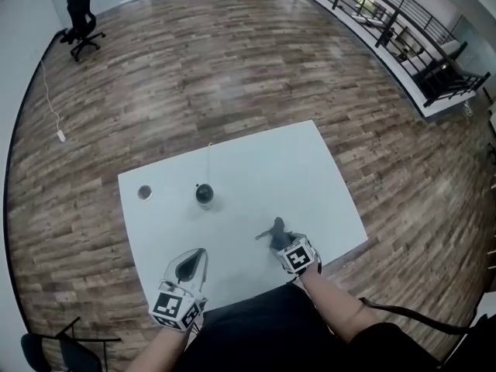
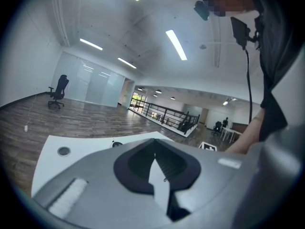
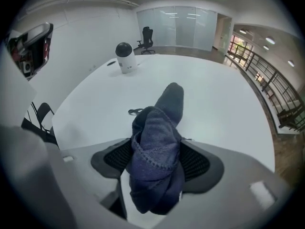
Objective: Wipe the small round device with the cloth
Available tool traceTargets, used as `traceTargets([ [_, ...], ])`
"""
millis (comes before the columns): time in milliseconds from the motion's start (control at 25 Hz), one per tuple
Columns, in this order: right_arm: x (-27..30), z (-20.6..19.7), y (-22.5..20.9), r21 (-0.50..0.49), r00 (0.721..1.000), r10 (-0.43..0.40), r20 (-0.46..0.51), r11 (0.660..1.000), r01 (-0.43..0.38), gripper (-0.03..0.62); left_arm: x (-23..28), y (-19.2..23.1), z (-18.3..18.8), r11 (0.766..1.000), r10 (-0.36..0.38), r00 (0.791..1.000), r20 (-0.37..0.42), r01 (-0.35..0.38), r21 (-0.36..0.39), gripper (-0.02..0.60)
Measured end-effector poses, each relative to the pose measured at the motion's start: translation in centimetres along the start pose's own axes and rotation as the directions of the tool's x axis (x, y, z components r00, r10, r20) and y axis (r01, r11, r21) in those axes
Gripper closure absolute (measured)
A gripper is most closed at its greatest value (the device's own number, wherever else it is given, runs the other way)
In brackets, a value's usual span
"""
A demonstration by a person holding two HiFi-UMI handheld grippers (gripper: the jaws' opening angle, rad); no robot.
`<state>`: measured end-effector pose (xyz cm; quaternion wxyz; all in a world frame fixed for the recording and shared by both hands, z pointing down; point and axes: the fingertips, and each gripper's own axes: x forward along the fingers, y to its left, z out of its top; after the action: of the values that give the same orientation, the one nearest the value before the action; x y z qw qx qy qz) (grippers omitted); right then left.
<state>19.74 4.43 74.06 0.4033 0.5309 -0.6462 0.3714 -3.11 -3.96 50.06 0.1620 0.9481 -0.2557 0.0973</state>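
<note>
The small round device [image 1: 204,194], a white body with a black domed top, stands upright left of the table's middle; the right gripper view has the device [image 3: 124,56] far off at the upper left. The dark blue cloth [image 1: 275,231] lies bunched near the front edge. My right gripper [image 1: 278,240] points steeply down over it. Its jaws stand wide, with the cloth [image 3: 157,151] slumped between them on the tabletop. My left gripper [image 1: 202,252] hovers at the front left, shut, tips together on nothing [image 2: 155,152], well short of the device [image 2: 116,144].
A small grey disc [image 1: 145,193] lies left of the device on the white table [image 1: 310,169]. A thin cable [image 1: 208,161] runs from the device to the far edge. An office chair [image 1: 81,22] stands far back, another chair [image 1: 54,347] at the near left.
</note>
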Motion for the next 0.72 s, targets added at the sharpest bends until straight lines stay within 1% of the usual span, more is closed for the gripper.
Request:
traceTargets([
  [160, -2.0, 1.1, -0.5, 0.021, 0.994, -0.064, 0.085, 0.998, 0.062, 0.256, -0.2, 0.6, 0.0, 1.000, -0.013, 1.000, -0.004, 0.013, 0.013, 0.577],
  [240, -3.8, 2.5, -0.9, 0.024, 0.976, -0.117, 0.183, 0.993, 0.115, 0.255, -0.2, 0.9, -0.1, 1.000, -0.020, 1.000, -0.007, 0.020, 0.015, 0.577],
  [320, -6.2, 4.3, -0.7, 0.045, 0.934, -0.159, 0.320, 0.987, 0.153, 0.256, -0.2, 1.0, -0.1, 1.000, -0.025, 1.000, -0.010, 0.025, 0.016, 0.578],
  [360, -7.3, 5.3, -0.2, 0.046, 0.910, -0.162, 0.381, 0.987, 0.157, 0.256, -0.4, 1.0, -0.1, 1.000, -0.022, 1.000, -0.009, 0.022, 0.016, 0.578],
  [440, -8.8, 7.2, 1.4, 0.021, 0.871, -0.135, 0.473, 0.990, 0.141, 0.256, -1.2, 1.1, -0.1, 1.000, -0.005, 1.000, -0.003, 0.005, 0.013, 0.577],
  [520, -9.5, 9.2, 3.0, -0.006, 0.843, -0.100, 0.529, 0.993, 0.122, 0.256, -1.5, 1.7, -0.4, 1.000, 0.006, 1.000, 0.007, -0.006, 0.012, 0.577],
  [640, -10.5, 12.0, 4.0, -0.001, 0.803, -0.084, 0.591, 0.995, 0.104, 0.258, -1.3, 2.6, -0.3, 1.000, 0.002, 0.999, 0.033, -0.003, 0.030, 0.578],
  [680, -11.0, 12.9, 4.1, 0.007, 0.787, -0.084, 0.612, 0.995, 0.100, 0.268, -1.3, 2.8, 0.1, 0.999, 0.002, 0.999, 0.044, -0.004, 0.041, 0.577],
  [720, -11.5, 13.7, 4.1, 0.011, 0.771, -0.083, 0.632, 0.995, 0.097, 0.305, -1.4, 3.0, 0.4, 0.999, 0.005, 0.999, 0.054, -0.008, 0.052, 0.578],
])
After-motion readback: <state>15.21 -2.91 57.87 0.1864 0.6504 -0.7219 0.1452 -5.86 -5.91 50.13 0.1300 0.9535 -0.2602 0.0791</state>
